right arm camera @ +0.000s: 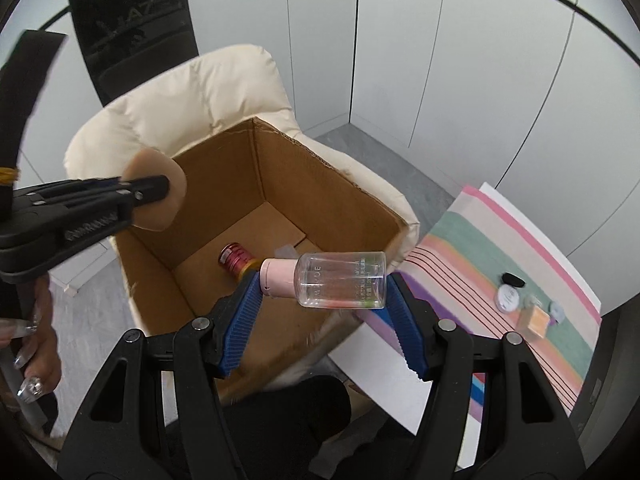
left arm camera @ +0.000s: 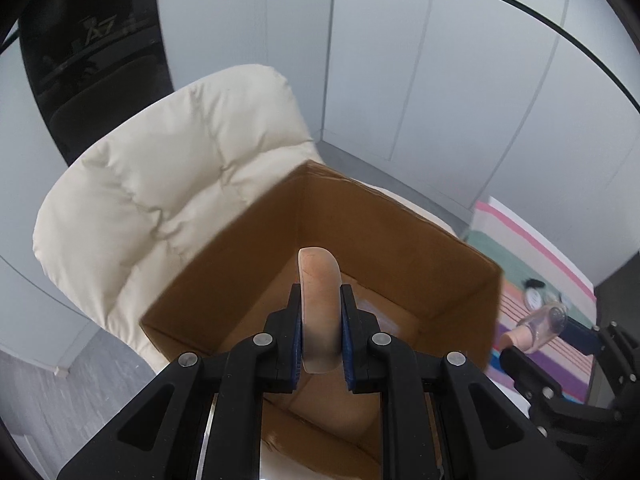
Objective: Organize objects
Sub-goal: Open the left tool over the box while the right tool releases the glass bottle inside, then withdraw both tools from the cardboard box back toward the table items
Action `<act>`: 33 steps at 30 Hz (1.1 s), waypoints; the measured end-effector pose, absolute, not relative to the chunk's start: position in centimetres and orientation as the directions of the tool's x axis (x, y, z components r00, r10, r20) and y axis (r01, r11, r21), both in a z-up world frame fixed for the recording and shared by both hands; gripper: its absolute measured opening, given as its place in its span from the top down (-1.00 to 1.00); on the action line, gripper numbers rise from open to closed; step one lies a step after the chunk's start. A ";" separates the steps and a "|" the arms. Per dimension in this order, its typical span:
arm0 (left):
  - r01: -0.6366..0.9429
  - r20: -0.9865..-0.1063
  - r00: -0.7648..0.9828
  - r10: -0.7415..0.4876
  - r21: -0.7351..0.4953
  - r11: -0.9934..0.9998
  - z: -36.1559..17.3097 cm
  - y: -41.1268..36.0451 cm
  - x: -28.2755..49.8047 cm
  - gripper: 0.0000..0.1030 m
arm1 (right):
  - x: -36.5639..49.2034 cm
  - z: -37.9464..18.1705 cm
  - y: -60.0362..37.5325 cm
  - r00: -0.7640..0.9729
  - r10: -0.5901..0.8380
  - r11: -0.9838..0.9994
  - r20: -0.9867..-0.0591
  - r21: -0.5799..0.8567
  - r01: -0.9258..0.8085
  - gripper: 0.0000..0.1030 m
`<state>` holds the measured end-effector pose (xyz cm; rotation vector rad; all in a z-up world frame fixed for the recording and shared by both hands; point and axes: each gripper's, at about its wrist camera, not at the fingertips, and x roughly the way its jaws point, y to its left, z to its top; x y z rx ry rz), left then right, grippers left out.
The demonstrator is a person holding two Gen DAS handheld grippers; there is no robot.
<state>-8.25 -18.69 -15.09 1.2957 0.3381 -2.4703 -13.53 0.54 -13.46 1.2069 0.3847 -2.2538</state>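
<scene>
An open cardboard box [left arm camera: 256,224] [right arm camera: 344,184] rests on a cream padded chair. My left gripper [left arm camera: 320,308] [right arm camera: 160,186] is shut on a round beige makeup puff [left arm camera: 320,304] [right arm camera: 156,196], held on edge over the box's opening. My right gripper [right arm camera: 320,284] [left arm camera: 560,328] is shut on a small clear bottle with a pink cap [right arm camera: 340,280] [left arm camera: 536,326], held sideways above the box's near right corner. A red-capped bottle [right arm camera: 234,258] lies on the box floor.
The cream chair [left arm camera: 160,184] [right arm camera: 208,92] stands behind the box. A striped mat [right arm camera: 500,280] [left arm camera: 532,256] at the right holds several small items: a black piece [right arm camera: 513,280], a white round lid [right arm camera: 507,297], an orange block [right arm camera: 534,322]. A black chair [right arm camera: 132,24] stands behind.
</scene>
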 end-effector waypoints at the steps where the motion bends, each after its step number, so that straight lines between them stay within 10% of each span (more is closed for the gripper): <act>1: 0.399 -0.829 -0.530 -0.181 -0.056 -0.915 -15.3 -19.2 -8.4 0.68 | -14.2 -14.0 0.0 -0.441 -0.327 -0.808 -0.836 0.006 0.589 -0.27; 8: 0.430 -0.850 -0.495 -0.182 -0.058 -0.901 -16.8 -21.3 -8.8 0.60 | -16.9 -16.4 -2.8 -0.422 -0.327 -0.805 -0.846 0.015 0.593 -0.28; 10: 0.448 -0.864 -0.475 -0.165 -0.076 -0.891 -17.1 -21.9 -8.7 -0.36 | -17.2 -16.6 -2.8 -0.423 -0.338 -0.812 -0.841 0.033 0.583 -0.50; 12: 0.474 -0.868 -0.469 -0.164 -0.091 -0.876 -17.0 -22.7 -8.4 -0.81 | -17.6 -16.8 -2.6 -0.434 -0.324 -0.831 -0.841 0.033 0.555 -1.00; 33: 0.398 -0.856 -0.504 -0.111 -0.117 -0.910 -16.3 -21.5 -7.3 -0.81 | -17.6 -15.4 1.2 -0.458 -0.269 -0.897 -0.847 0.047 0.440 -1.00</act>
